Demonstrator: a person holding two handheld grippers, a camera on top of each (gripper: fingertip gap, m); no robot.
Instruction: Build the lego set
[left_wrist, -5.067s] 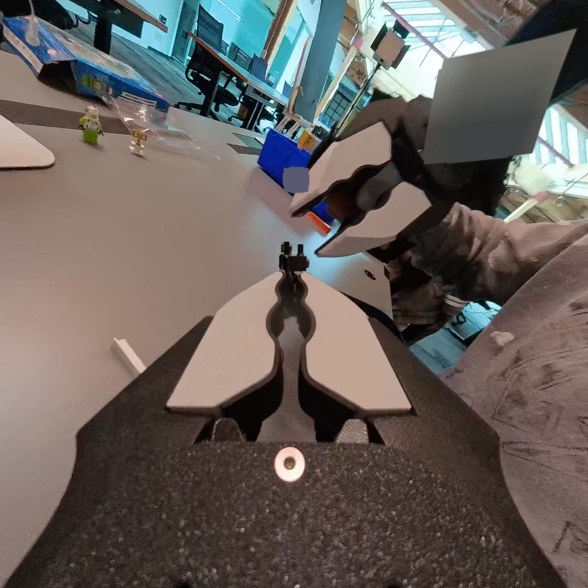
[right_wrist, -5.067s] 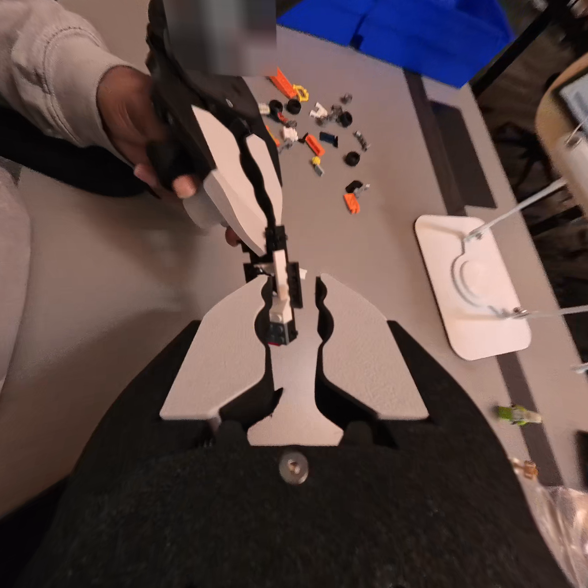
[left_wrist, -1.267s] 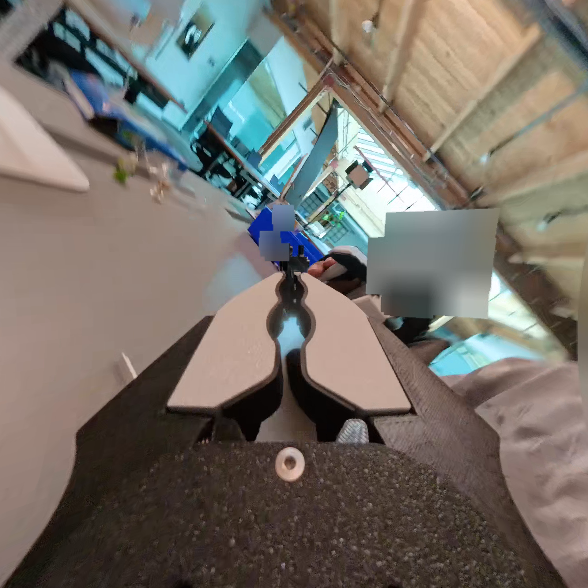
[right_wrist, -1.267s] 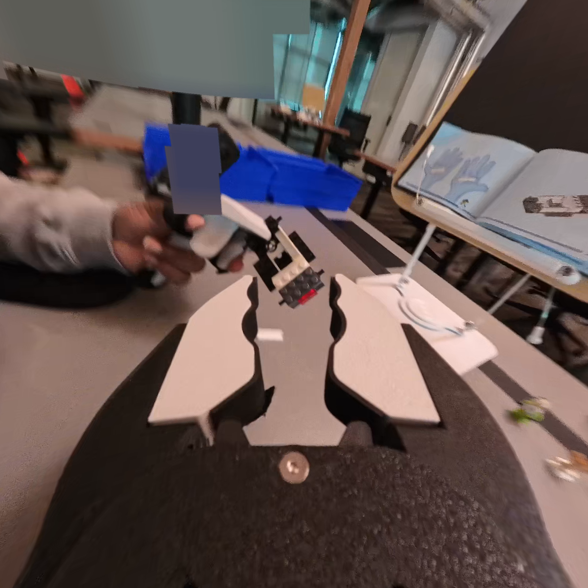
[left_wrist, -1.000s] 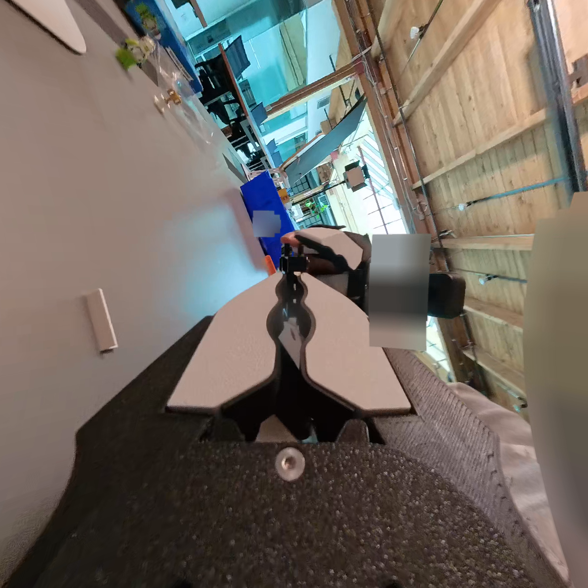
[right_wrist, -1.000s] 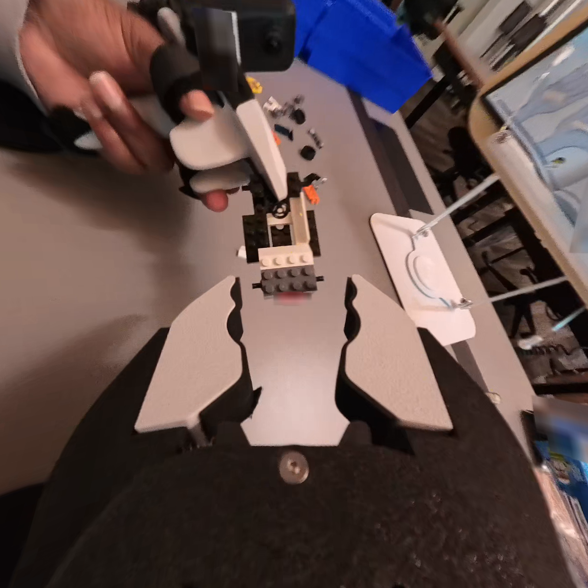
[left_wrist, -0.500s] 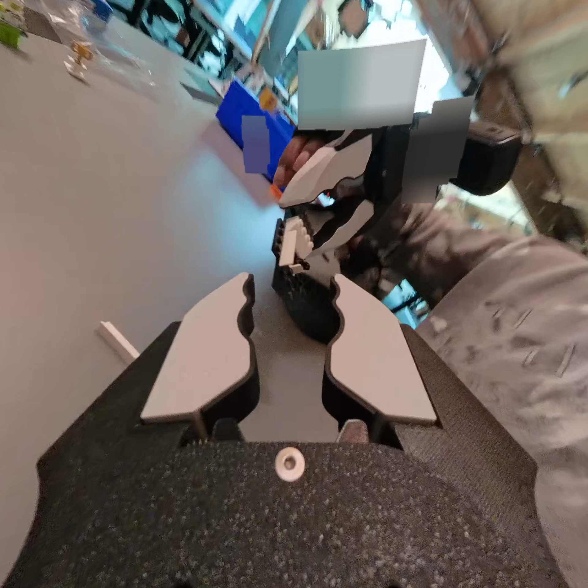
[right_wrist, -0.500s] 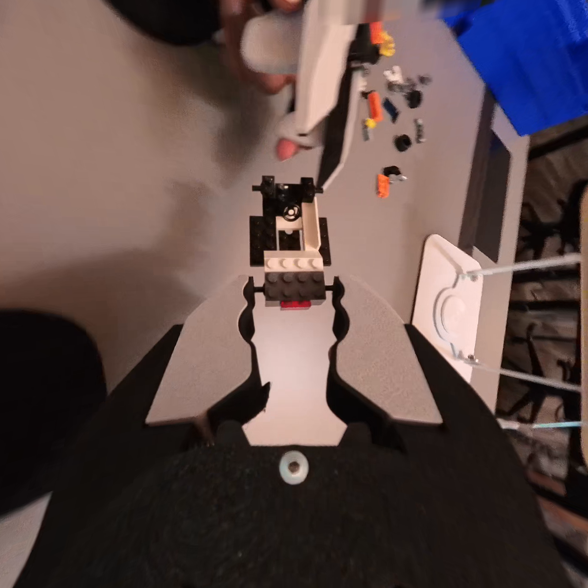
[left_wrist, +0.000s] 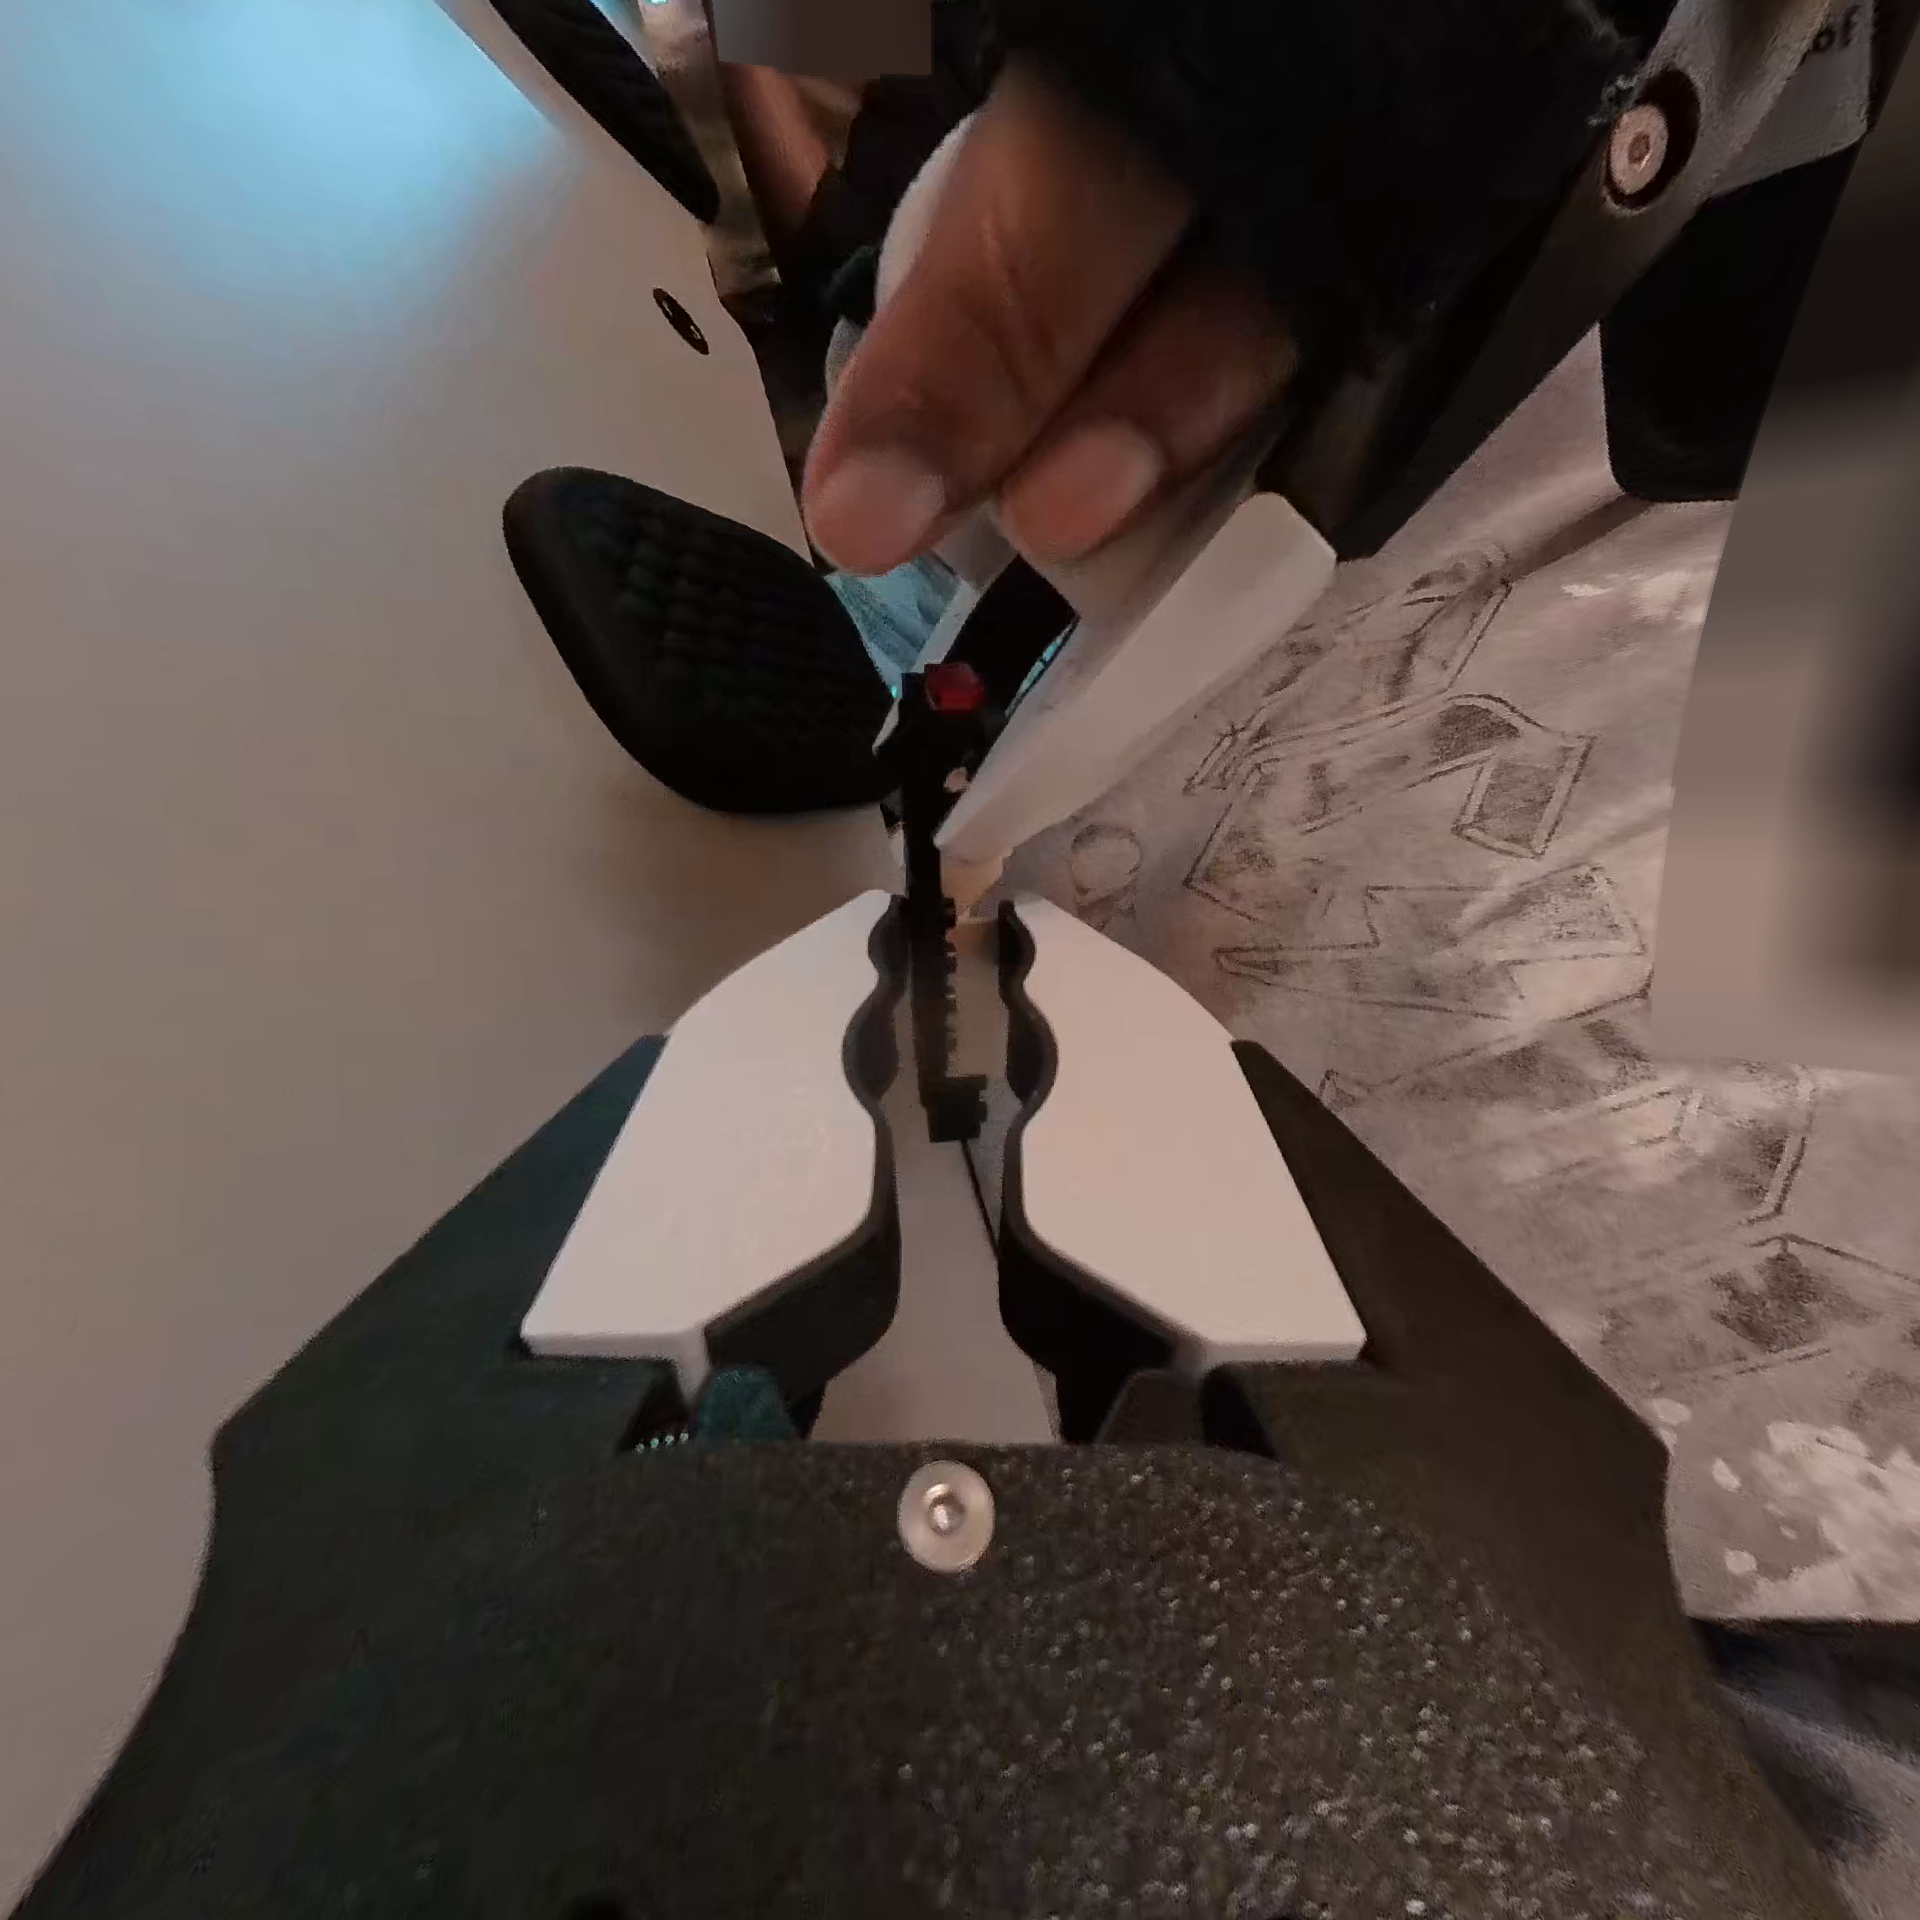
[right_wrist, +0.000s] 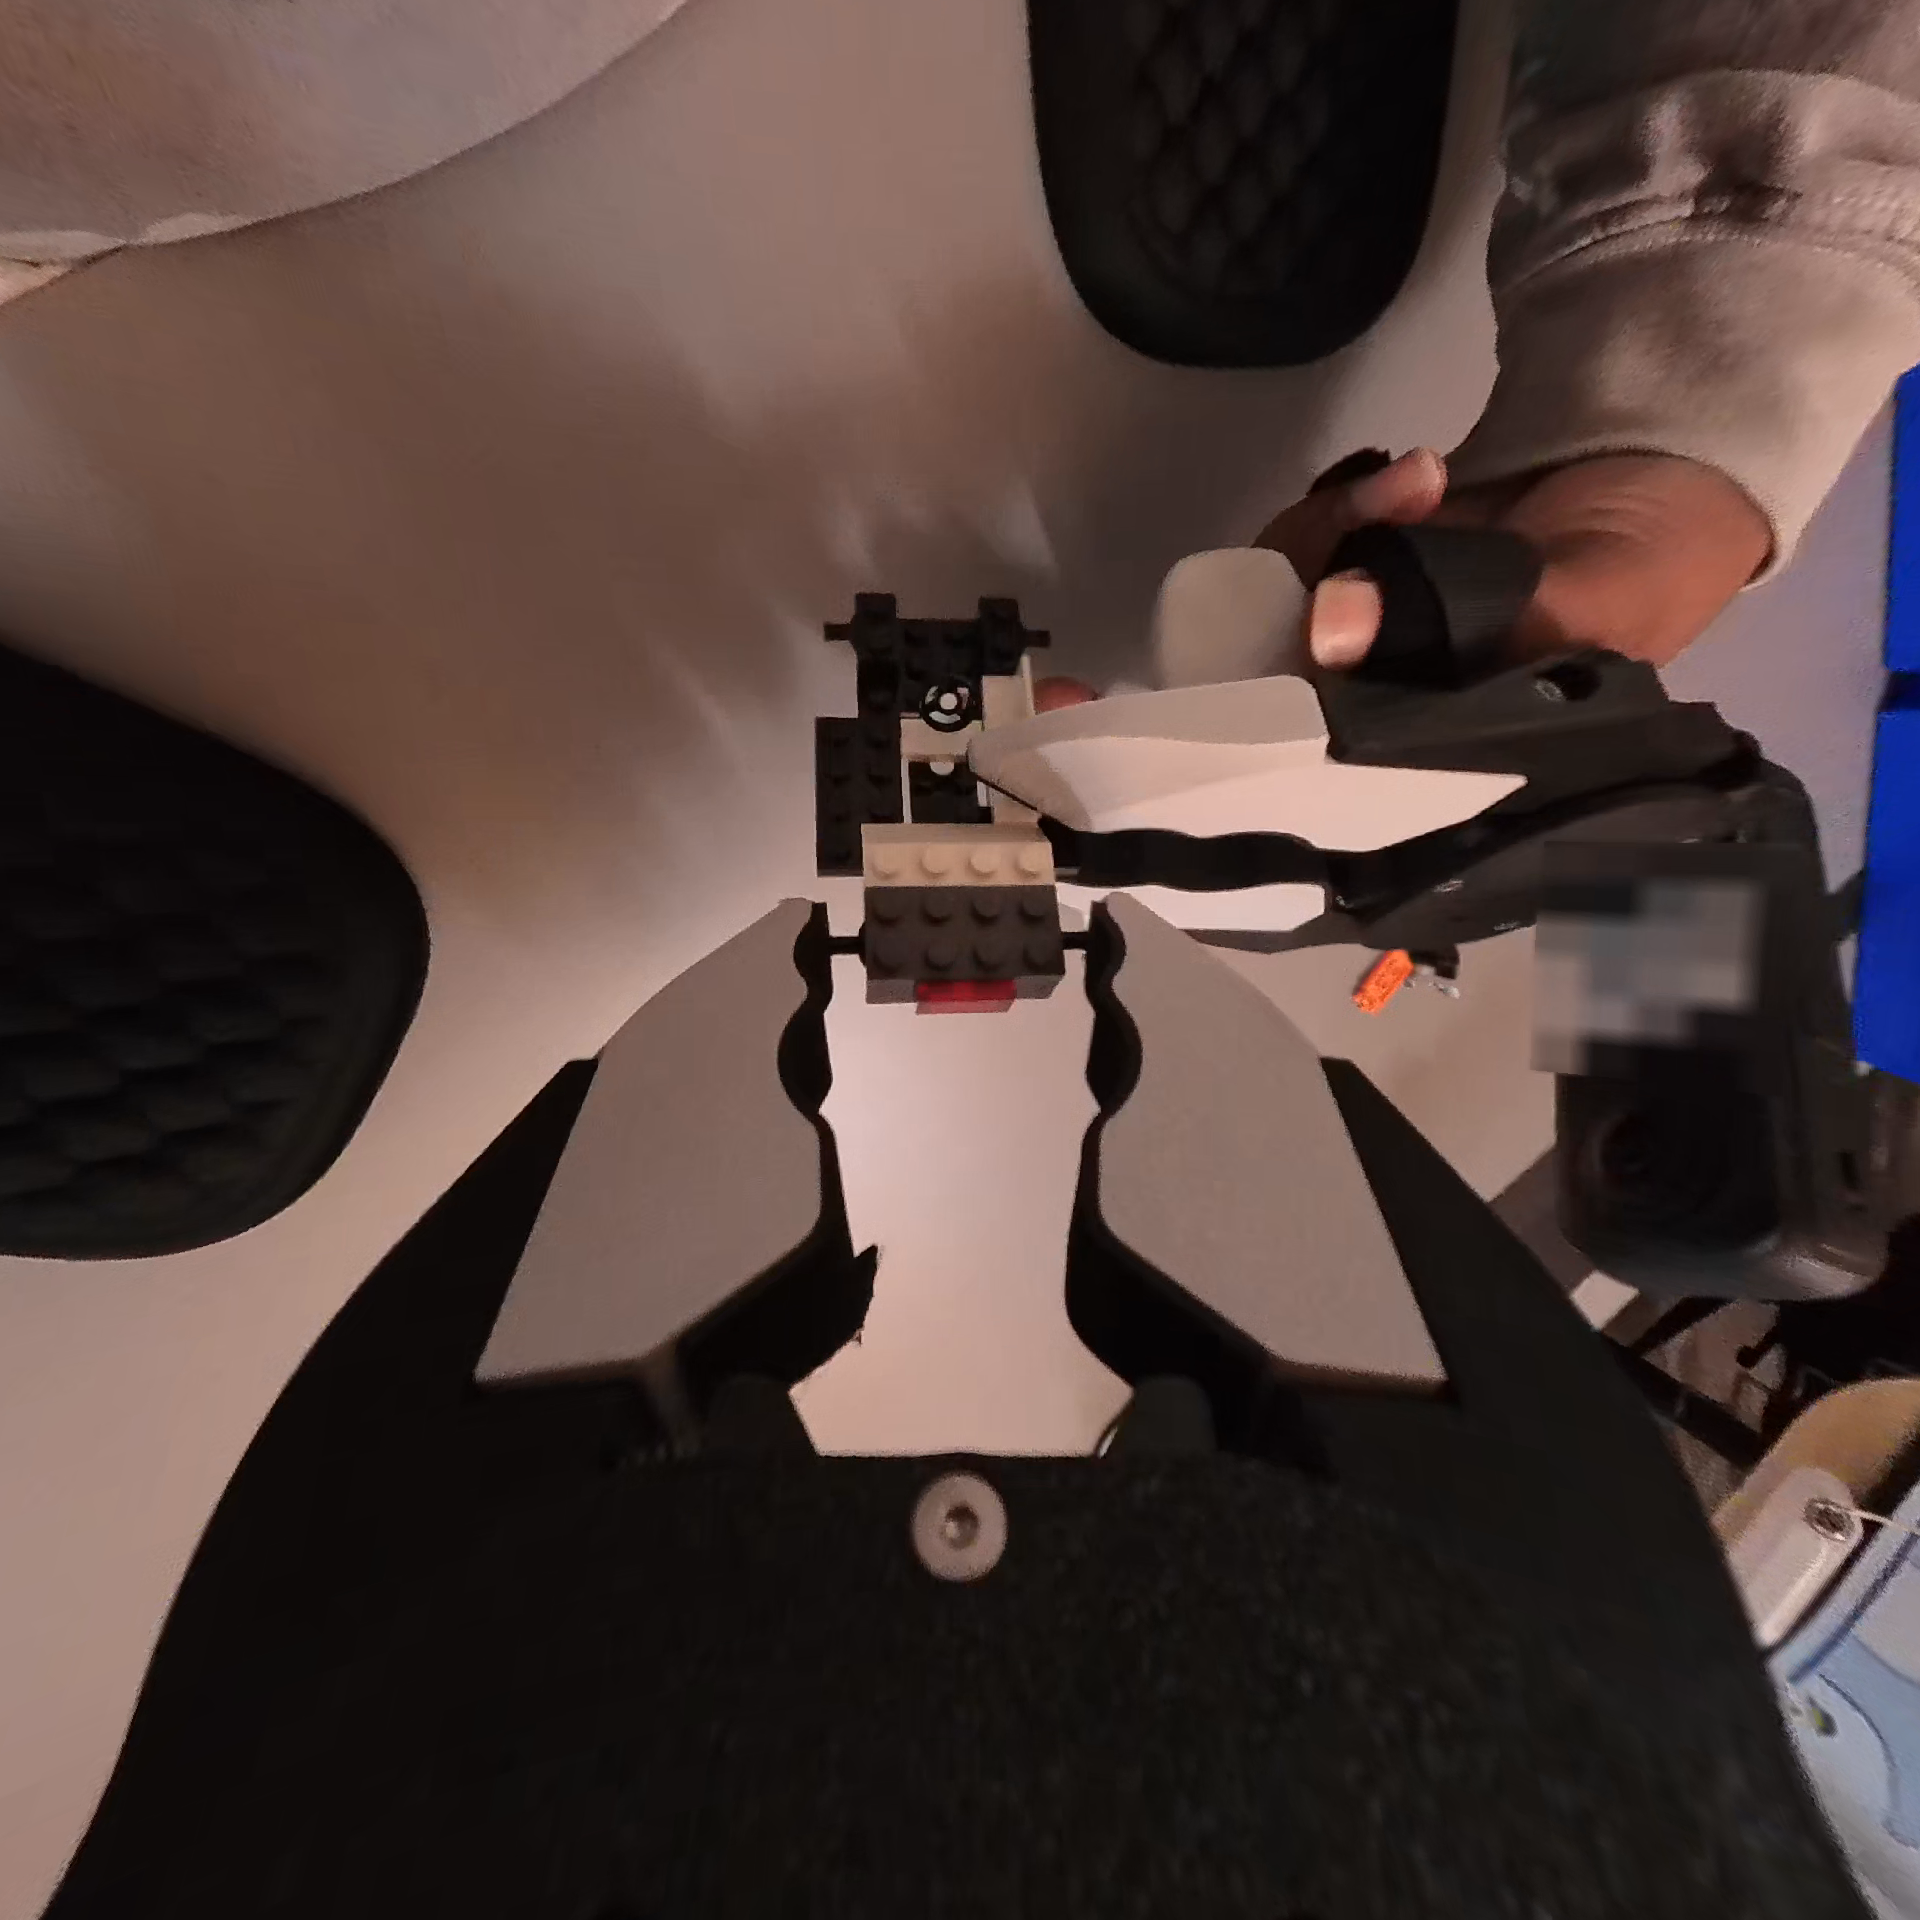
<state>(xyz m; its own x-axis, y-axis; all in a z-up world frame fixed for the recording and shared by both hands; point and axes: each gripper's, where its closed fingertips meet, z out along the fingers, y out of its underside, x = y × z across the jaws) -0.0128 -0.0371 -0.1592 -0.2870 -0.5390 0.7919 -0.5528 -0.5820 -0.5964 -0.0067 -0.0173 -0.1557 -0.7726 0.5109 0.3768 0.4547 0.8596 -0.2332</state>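
The lego model (right_wrist: 961, 862) is a small vehicle chassis of black plates, white bricks, a dark grey brick and a red piece, held above the table (right_wrist: 520, 436). My right gripper (right_wrist: 958, 925) is shut on it, fingertips pressing the axle pins at the grey brick's sides. My left gripper (right_wrist: 1003, 774) comes in from the right and clamps the model's side. In the left wrist view my left gripper (left_wrist: 940, 914) is shut on the model (left_wrist: 928, 800), seen edge-on with the red piece on top. A right gripper finger (left_wrist: 1122, 665) lies against it.
Black mesh-textured pads lie at the table edge (right_wrist: 1226, 177) and on the left (right_wrist: 156, 987); one also shows in the left wrist view (left_wrist: 686, 655). A loose orange piece (right_wrist: 1382, 982) lies right of the model. A blue bin (right_wrist: 1901, 727) stands at the right edge. My left and right fingertips are right by each other.
The left gripper let go of the model's end, opened, and has shut again on its side. The right gripper closed on the axle pins. Both views now look down on the table.
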